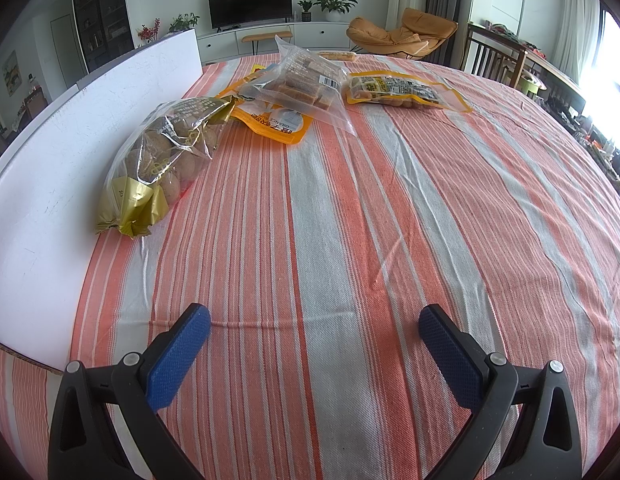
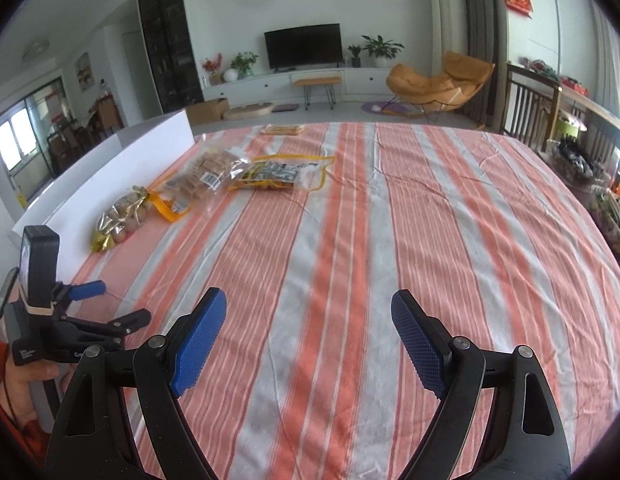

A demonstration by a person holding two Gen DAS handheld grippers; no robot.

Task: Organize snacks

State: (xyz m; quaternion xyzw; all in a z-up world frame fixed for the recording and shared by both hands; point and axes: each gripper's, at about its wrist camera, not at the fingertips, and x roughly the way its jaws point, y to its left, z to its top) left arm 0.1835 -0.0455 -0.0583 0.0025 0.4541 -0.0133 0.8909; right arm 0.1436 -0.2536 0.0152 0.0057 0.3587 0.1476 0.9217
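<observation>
Several snack packs lie on the striped tablecloth point(image 1: 349, 240) along the left side. A clear bag of round brown pastries with gold ends point(image 1: 162, 160) is nearest. Behind it a clear bag of brown bars point(image 1: 302, 84) lies on an orange pouch point(image 1: 270, 120). A yellow-edged pack point(image 1: 401, 90) lies to the right, and a small pack point(image 1: 337, 55) at the far edge. My left gripper point(image 1: 313, 320) is open and empty above bare cloth. My right gripper point(image 2: 308, 304) is open and empty, with the packs point(image 2: 206, 180) far ahead to the left. The left gripper point(image 2: 86, 292) shows at that view's left.
A long white box point(image 1: 70, 128) runs along the table's left edge, right beside the pastry bag. Wooden chairs point(image 2: 529, 108) and cluttered surfaces stand beyond the table's right side. A living room with a television and an orange armchair lies behind.
</observation>
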